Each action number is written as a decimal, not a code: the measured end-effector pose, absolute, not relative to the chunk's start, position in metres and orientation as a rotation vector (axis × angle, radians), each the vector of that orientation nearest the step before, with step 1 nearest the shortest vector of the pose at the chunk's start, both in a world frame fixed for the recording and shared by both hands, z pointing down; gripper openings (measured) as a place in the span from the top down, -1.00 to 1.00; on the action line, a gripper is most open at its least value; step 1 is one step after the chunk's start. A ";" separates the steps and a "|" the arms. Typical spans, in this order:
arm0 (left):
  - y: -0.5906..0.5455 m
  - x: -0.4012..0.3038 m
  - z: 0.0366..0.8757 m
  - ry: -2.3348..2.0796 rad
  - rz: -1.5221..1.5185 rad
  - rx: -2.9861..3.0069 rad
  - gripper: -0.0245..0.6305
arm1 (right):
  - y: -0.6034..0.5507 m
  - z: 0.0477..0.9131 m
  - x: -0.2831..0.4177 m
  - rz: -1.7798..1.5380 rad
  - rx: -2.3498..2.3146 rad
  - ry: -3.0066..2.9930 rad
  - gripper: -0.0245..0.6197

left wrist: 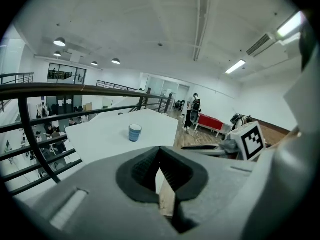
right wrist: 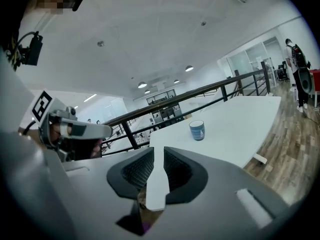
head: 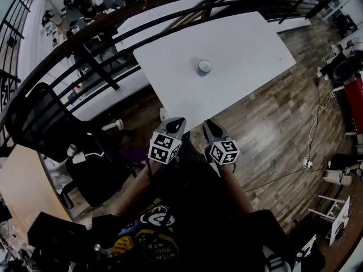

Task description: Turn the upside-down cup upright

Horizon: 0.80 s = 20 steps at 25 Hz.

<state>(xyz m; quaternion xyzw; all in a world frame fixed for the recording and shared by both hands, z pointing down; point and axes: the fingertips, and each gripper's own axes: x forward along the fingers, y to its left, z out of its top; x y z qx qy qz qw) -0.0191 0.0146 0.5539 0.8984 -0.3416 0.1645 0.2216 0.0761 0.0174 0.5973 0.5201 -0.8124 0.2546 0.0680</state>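
Observation:
A blue striped cup stands alone near the middle of the white table; from above, its top is a pale disc inside a dark ring. It also shows ahead in the left gripper view, cup, and in the right gripper view, cup. Both grippers hover side by side over the wooden floor, short of the table's near edge and well apart from the cup. My left gripper is shut with nothing in it. My right gripper stands open by a narrow gap, nothing between the jaws.
A black railing curves along the table's far and left sides. A black office chair stands at the left. Cables and a plug lie on the floor at the right. A person stands far behind the table.

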 end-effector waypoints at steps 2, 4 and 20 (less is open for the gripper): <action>0.000 -0.019 0.567 -0.953 0.465 2.456 0.92 | -0.009 0.623 0.080 0.753 1.543 -2.419 0.70; -0.021 -0.019 0.585 -0.970 0.503 2.430 0.92 | -0.039 0.648 0.087 0.746 1.543 -2.377 0.64; -0.105 -0.010 0.643 -1.102 0.725 2.219 0.92 | -0.287 0.761 0.122 0.387 1.258 -2.264 -0.16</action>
